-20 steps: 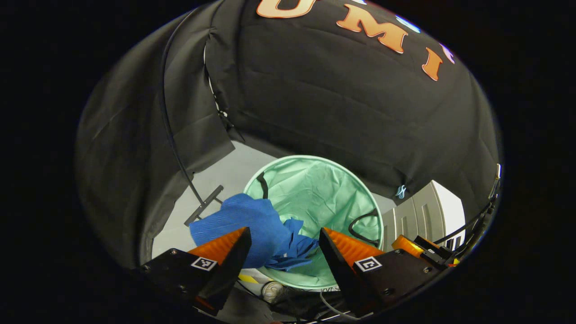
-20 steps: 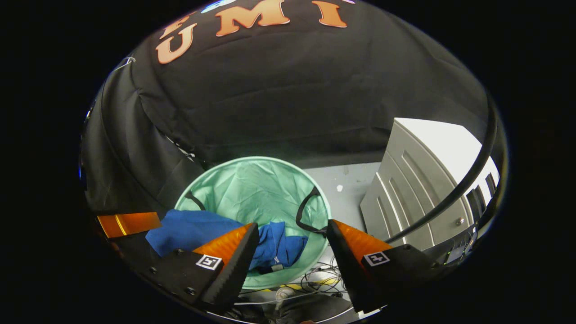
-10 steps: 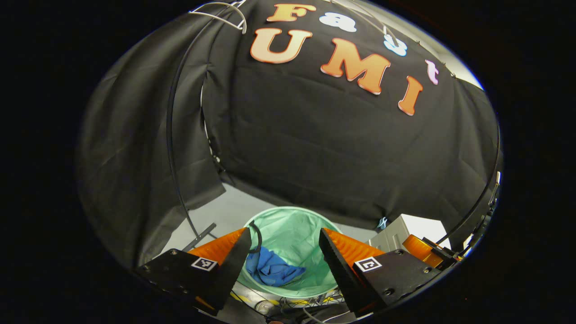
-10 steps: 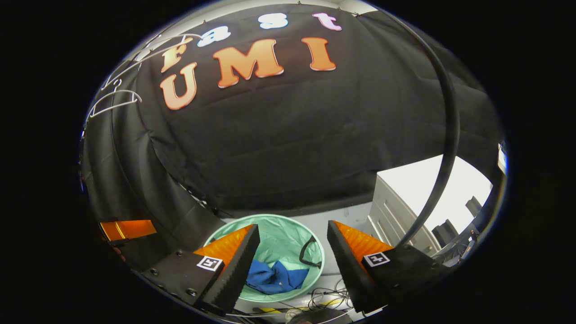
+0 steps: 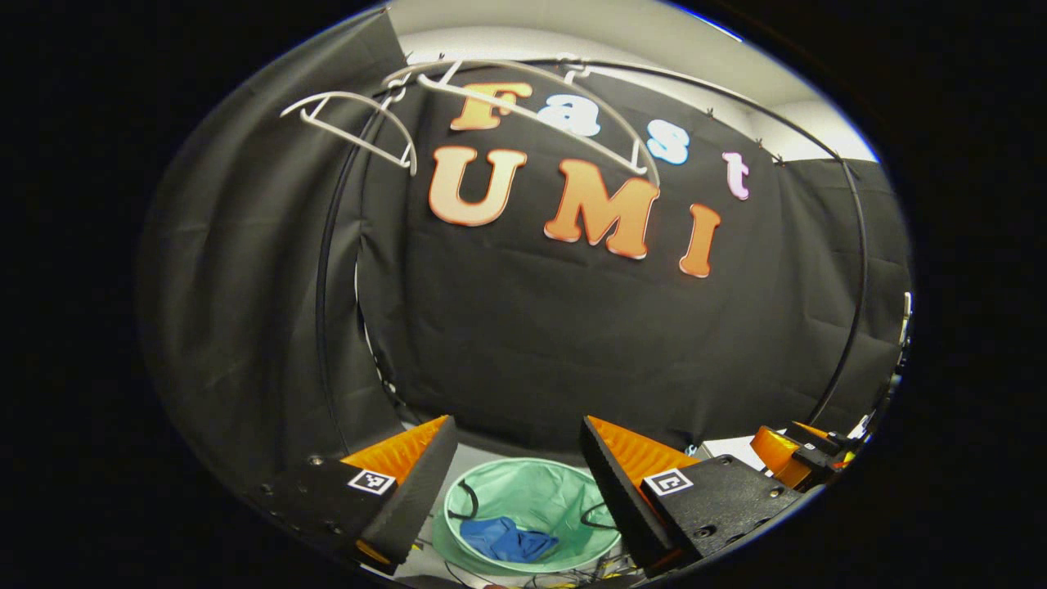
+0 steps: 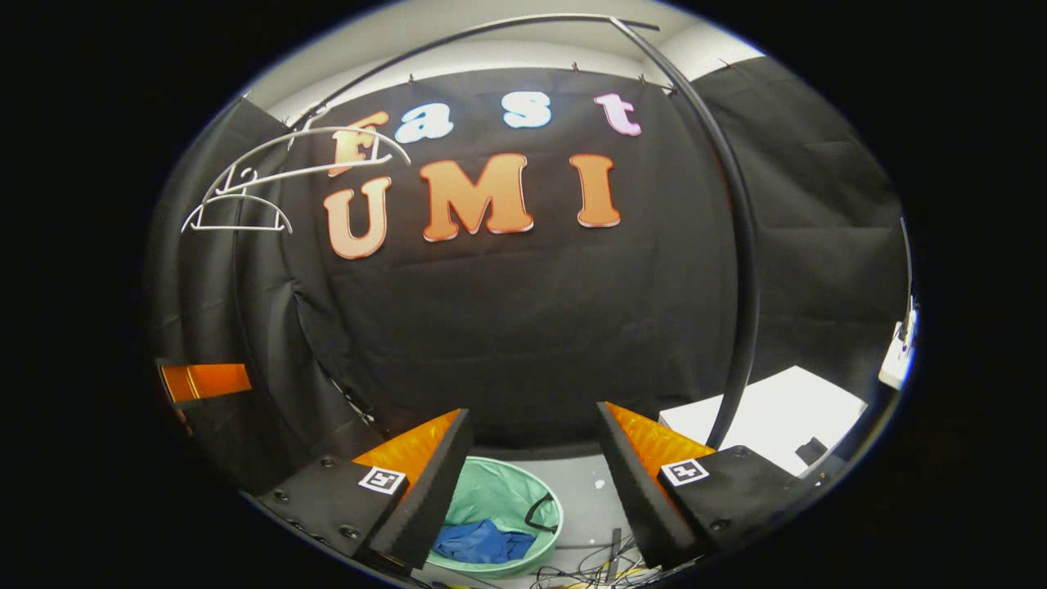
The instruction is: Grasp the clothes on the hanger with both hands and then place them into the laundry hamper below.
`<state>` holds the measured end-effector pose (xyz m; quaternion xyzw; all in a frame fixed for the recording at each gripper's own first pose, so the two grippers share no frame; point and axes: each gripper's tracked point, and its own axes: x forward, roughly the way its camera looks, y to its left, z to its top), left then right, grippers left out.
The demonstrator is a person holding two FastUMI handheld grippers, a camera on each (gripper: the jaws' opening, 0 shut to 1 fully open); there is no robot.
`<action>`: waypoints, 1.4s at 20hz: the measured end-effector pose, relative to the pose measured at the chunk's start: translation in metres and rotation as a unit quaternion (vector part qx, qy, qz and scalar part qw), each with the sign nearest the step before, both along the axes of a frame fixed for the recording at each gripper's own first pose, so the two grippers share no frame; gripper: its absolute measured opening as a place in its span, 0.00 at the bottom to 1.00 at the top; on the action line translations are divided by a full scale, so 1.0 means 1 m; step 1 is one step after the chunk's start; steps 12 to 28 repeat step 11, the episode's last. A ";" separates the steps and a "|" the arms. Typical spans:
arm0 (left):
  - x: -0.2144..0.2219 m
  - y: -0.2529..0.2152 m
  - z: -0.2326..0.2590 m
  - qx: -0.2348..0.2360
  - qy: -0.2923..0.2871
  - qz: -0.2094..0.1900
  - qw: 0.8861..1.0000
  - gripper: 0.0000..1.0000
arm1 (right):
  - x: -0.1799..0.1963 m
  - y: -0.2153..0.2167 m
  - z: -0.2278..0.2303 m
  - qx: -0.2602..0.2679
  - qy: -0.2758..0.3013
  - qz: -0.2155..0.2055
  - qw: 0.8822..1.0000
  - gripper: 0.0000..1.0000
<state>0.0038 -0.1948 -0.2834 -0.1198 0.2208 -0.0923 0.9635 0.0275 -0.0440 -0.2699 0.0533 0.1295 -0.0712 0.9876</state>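
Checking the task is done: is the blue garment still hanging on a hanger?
No: the blue garment lies inside the green laundry hamper, and the white hangers are bare.

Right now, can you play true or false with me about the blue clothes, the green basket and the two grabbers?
1. The blue clothes lie inside the green hamper. True.
2. The left gripper is squeezing the clothes. False: its jaws are open with nothing between them, and the clothes sit below in the hamper.
3. The white hangers on the rail are bare. True.
4. The right gripper is shut tight. False: its fingers stand wide apart.
5. The hamper is tipped over on its side. False: its opening faces up in both views.
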 end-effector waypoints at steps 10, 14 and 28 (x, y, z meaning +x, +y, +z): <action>-0.005 0.058 0.094 0.032 -0.084 0.034 0.995 0.95 | -0.036 -0.016 0.090 -0.057 -0.090 0.003 0.994 0.89; -0.007 0.064 0.098 0.043 -0.086 0.036 0.995 0.99 | -0.040 -0.017 0.096 -0.056 -0.096 0.002 0.994 0.89; -0.007 0.064 0.098 0.043 -0.086 0.036 0.995 0.99 | -0.040 -0.017 0.096 -0.056 -0.096 0.002 0.994 0.89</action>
